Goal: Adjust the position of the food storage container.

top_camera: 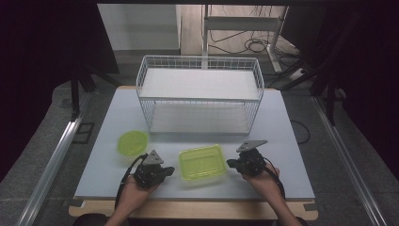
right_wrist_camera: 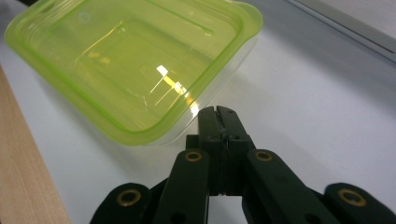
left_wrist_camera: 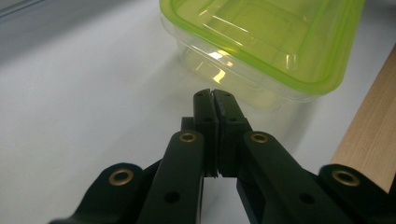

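Both clenched and empty, the left hand-held gripper [top_camera: 165, 170] and right hand-held gripper [top_camera: 231, 163] flank the rectangular green-lidded container [top_camera: 202, 161], probably to squeeze and lift it together.

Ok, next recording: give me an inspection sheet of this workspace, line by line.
Surface: pale grey table top on a wooden base, bare around the items.
Job's things: rectangular clear container with green lid, lid on, near the front edge between the grippers.
Clutter: small round green-lidded container to its left; white wire basket at the back, turned on its side.
Grippers: left gripper shut, holding nothing, tips just short of the container's wall; right gripper shut, holding nothing, close to the lid's corner.
Cables: black cable trailing from the left gripper; loose cables on the floor behind.
Surroundings: white desk frame beyond the table, dark sides.
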{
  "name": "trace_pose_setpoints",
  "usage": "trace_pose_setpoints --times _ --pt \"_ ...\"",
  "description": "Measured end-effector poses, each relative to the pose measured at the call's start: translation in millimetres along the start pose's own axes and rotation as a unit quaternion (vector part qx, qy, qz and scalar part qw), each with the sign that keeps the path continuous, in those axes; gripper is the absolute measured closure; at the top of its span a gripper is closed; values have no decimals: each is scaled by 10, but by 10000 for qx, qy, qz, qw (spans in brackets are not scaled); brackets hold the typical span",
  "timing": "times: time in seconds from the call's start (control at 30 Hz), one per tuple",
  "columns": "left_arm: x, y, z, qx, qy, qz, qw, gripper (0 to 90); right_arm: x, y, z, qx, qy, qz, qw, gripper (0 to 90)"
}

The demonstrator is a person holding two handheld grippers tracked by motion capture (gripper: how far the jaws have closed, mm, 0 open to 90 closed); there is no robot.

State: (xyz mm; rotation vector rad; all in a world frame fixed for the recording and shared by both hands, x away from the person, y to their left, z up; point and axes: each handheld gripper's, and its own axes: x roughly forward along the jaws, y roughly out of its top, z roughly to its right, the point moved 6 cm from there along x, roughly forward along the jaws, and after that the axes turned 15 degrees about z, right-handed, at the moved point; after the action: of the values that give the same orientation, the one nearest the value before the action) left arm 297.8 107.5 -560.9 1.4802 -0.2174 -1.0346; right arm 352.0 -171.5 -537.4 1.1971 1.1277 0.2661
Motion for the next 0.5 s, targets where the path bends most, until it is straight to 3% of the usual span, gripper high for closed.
trace_pose_setpoints --times 0.1,0.2,0.37,0.5 --pt "-34 -6 -27 46 26 -17 10000 887 -7 -2 -13 -58 -20 -5 10000 880" --pt "-124 -5 -62 -7 131 99 9999 846 -87 11 38 -90 -205 128 9997 825" --pt "-223 -21 -64 57 180 147 9997 679 -219 4 92 99 -343 413 9985 635" --pt "-323 -44 -11 258 297 163 9991 494 -290 24 76 214 -390 668 9968 478"
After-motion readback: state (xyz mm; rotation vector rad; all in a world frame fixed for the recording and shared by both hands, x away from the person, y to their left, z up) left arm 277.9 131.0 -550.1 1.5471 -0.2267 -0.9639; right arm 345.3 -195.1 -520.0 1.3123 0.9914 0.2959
